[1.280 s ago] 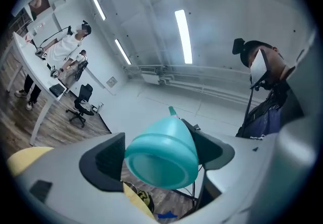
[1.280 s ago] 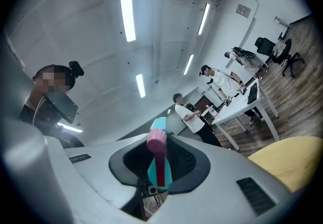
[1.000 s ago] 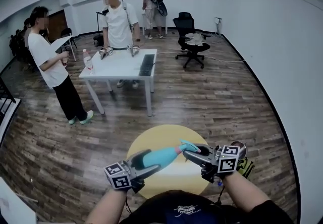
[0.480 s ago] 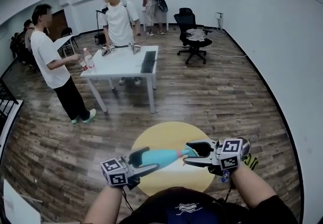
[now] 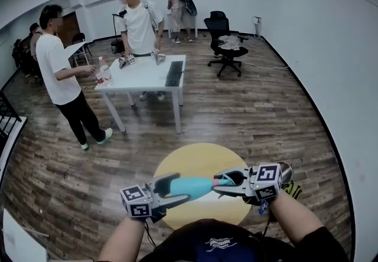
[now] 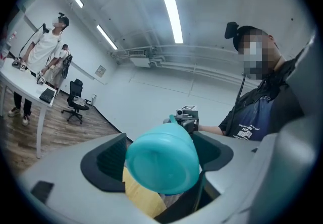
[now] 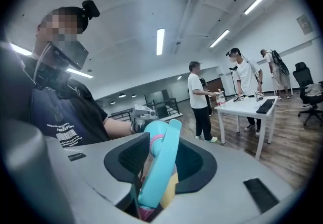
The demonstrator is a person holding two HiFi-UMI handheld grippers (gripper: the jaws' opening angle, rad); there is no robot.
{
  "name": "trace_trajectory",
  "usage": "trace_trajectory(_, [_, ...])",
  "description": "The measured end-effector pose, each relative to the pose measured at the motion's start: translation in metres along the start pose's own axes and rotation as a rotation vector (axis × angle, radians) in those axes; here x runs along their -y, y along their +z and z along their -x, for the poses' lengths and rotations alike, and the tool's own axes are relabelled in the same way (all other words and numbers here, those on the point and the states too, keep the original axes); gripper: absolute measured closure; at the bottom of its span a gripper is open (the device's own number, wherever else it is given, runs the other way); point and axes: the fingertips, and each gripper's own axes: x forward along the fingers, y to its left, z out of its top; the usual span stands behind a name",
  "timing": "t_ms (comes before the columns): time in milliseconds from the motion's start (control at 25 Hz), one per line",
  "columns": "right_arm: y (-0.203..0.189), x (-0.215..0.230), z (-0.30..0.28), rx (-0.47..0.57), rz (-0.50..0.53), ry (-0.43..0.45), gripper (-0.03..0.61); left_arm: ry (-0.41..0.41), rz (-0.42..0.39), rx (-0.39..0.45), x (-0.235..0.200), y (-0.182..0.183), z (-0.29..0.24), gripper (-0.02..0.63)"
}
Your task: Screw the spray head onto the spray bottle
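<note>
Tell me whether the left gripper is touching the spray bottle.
Touching. The left gripper view shows the spray bottle clamped between the left gripper's pads.

No words can be read. The white print on the dark shirt [image 7: 63, 136] is too blurry.

Wood floor [image 5: 254, 125], white walls [image 5: 336, 48], white table [image 5: 142, 79], black office chair [image 5: 223, 42], ceiling strip lights [image 6: 172, 13].

Your head view looks forward and steeply down from above the yellow round table [image 5: 195, 157]. The left gripper view and the right gripper view sit close to the spray bottle [image 5: 189, 185], facing each other from its opposite ends. All three views share the distant white table [image 5: 142, 75].
</note>
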Motion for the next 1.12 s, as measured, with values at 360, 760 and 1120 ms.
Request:
trace_trajectory(360, [-0.001,-0.021,0.006,-0.017,0.225,0.028,0.426,-0.063,0.149,-0.072,0.006,-0.021,-0.005,0.195])
trace_trajectory(760, [-0.012,-0.045,0.008,-0.085,0.337,0.092,0.426,-0.122,0.251,-0.118,0.020,-0.040,-0.005,0.201])
trace_trajectory(1120, [0.003,-0.037,0.005,0.040,0.240,0.078,0.426,-0.135,0.439,0.102,0.008,-0.006,0.008,0.192])
